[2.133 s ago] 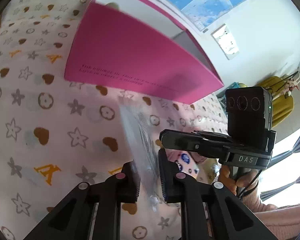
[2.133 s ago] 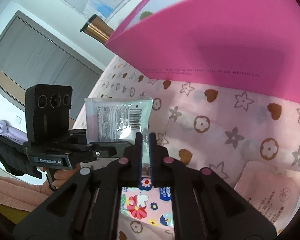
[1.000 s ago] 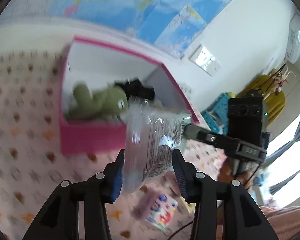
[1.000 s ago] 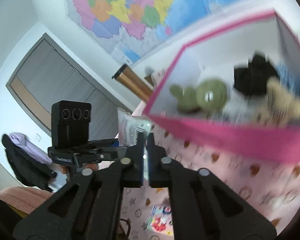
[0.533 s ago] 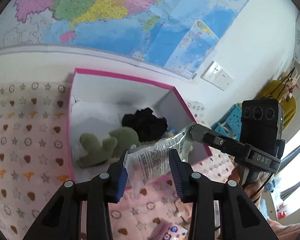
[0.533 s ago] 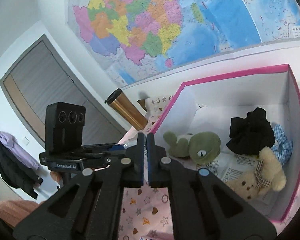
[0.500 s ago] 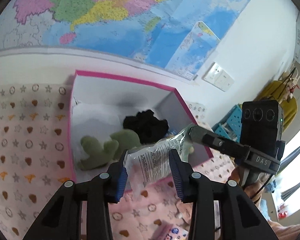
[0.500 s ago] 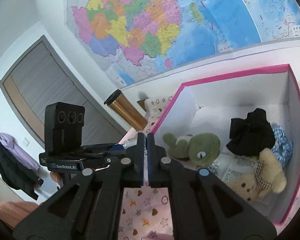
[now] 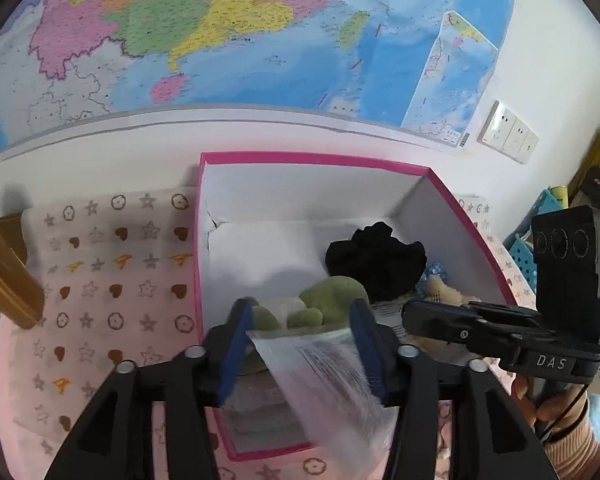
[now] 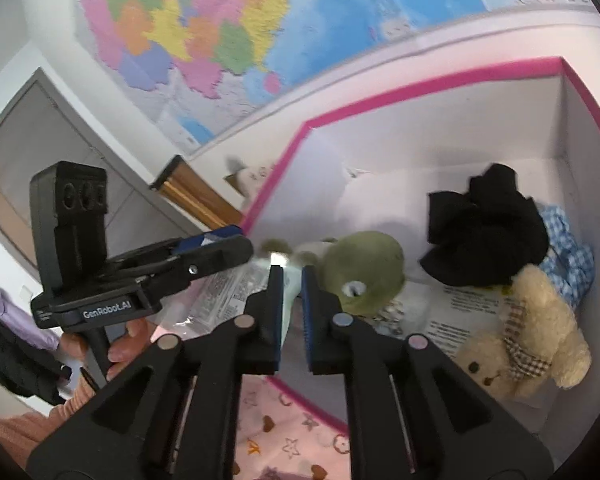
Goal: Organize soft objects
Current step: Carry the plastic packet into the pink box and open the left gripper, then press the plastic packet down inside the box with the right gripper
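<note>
A clear printed packet (image 9: 320, 368) hangs blurred between the fingers of my left gripper (image 9: 300, 320). Its jaws are opening and stand wide, and the pads no longer press on the packet. It is over the near end of the pink box (image 9: 312, 158). My right gripper (image 10: 291, 276) is opening by a narrow gap, with the corner of the packet (image 10: 224, 292) at that gap. In the box lie a green frog plush (image 10: 364, 268), a black cloth (image 10: 488, 232), a beige teddy (image 10: 528, 332) and a blue checked cloth (image 10: 568, 248).
The box stands on a pink cloth (image 9: 112, 280) with stars and hearts, close to a white wall with a map. A gold tumbler (image 9: 4, 272) stands at the left of the box. A person's hand (image 10: 120, 340) holds the left gripper's handle.
Both grippers have moved in over the box's near wall and tilted down. The left jaws have spread and the packet slips downward. The right jaws have parted slightly.
</note>
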